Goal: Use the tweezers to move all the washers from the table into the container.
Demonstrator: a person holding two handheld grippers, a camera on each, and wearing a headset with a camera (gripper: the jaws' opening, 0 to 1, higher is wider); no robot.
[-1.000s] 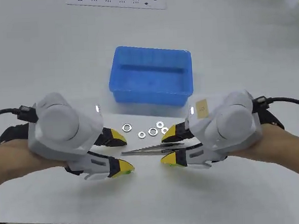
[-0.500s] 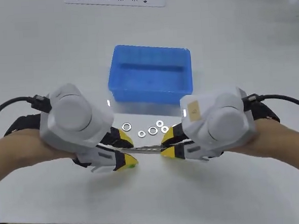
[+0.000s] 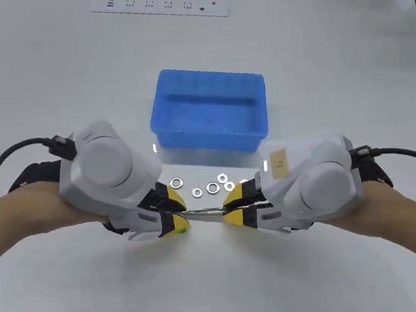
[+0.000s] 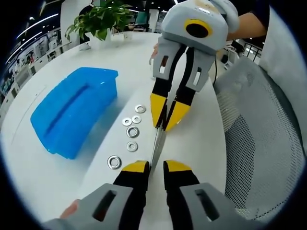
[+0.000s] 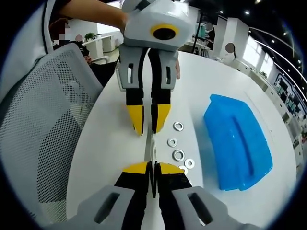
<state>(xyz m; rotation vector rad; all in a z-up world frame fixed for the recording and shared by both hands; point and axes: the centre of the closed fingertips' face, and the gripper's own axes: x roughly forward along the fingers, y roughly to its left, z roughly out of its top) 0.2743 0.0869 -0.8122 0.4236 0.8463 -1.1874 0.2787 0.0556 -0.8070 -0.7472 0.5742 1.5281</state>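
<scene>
So far none of the washers (image 4: 133, 131) has been moved, as far as I can judge. Six show in the left gripper view, lying flat in a loose cluster on the table (image 3: 329, 64), between the grippers and the container (image 3: 208, 106). They sit near the container's front wall but clear of it, each apart from the others or nearly so.

Just beside the cluster, on the person's side, the tweezers (image 4: 157, 139) stretch level between the two grippers, which face each other tip to tip. The right gripper (image 5: 153, 168) has its yellow-tipped jaws pressed together on one end of the tweezers. The left gripper (image 4: 157, 166) has the other end between its jaws, which stand a little apart, with a gap showing beside the metal. It looks like a hand-over or a re-seating of the tool, not yet a pick. I cannot tell which end of the tweezers is the working one.

The blue container stands upright and open behind the washers, and I can make out nothing inside it. By my reading the whole transfer is left to do: settle the tweezers in one grip, then carry every washer across.

Further off, a white power strip (image 3: 160, 5) lies at the table's far edge, and a mesh chair (image 4: 259, 120) stands by the table.
</scene>
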